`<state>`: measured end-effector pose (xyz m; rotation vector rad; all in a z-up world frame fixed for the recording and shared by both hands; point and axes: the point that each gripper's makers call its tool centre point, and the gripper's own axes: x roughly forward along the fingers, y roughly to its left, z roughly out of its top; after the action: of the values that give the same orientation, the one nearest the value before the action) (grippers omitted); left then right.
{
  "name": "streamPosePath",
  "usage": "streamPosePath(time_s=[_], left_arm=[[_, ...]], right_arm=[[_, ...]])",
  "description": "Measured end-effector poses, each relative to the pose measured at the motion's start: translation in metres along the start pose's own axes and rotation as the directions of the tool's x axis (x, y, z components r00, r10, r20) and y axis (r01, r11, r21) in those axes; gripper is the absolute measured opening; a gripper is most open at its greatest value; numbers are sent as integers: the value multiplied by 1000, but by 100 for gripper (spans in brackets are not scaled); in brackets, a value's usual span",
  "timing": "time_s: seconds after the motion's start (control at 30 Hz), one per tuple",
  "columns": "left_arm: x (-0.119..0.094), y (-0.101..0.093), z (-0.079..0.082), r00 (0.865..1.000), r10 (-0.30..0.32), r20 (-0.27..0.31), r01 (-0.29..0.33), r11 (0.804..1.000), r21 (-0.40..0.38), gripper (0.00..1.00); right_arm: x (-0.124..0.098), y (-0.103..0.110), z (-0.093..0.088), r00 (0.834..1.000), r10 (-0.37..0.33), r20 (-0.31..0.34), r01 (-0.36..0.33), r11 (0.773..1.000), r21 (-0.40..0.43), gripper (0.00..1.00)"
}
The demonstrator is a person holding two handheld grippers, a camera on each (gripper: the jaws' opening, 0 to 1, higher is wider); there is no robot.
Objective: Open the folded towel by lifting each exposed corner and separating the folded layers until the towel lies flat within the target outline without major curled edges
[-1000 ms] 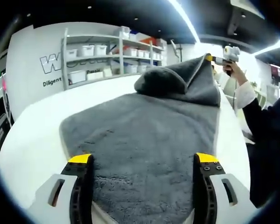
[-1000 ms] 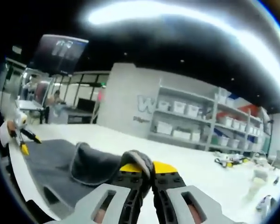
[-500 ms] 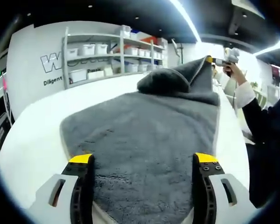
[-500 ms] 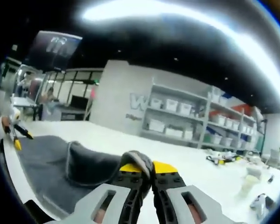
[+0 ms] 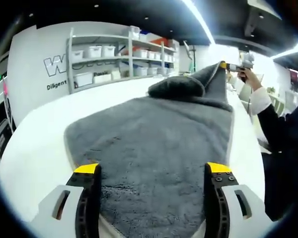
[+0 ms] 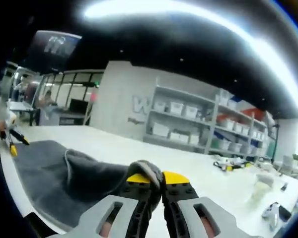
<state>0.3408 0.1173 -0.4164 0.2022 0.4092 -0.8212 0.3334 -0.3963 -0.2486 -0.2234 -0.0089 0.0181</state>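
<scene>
Grey towel (image 5: 154, 144), one: right gripper (image 6: 161, 177) pinches its corner, left gripper (image 5: 151, 171) gapes empty.

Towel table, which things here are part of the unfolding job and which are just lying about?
Part of the job:
grey fluffy towel
right gripper, jaws shut on a towel corner
left gripper, jaws open over the near edge
white table

Lying about:
shelving unit with white bins
small items on the far table end

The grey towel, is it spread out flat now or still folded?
Partly folded. Most of the towel lies flat on the table, but the right gripper holds one far corner raised, with a fold bunched beneath.
</scene>
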Motion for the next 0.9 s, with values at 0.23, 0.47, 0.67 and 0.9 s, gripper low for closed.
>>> streamPosePath(time_s=[0.23, 0.47, 0.67, 0.9], left_arm=[[0, -1, 0, 1000, 4, -5, -4, 1000, -2, 83], [0, -1, 0, 1000, 5, -8, -5, 1000, -3, 83], [-1, -1, 0, 1000, 7, -9, -7, 1000, -3, 83], [-1, -1, -1, 1000, 10, -15, -10, 1000, -4, 83]], right_arm=[[-5, -11, -7, 999, -32, -17, 33, 999, 7, 1], [-9, -22, -10, 998, -65, -26, 65, 998, 8, 1], [-12, -28, -12, 996, -77, -34, 78, 997, 7, 1], [-18, -35, -13, 994, -98, -42, 99, 995, 22, 3]])
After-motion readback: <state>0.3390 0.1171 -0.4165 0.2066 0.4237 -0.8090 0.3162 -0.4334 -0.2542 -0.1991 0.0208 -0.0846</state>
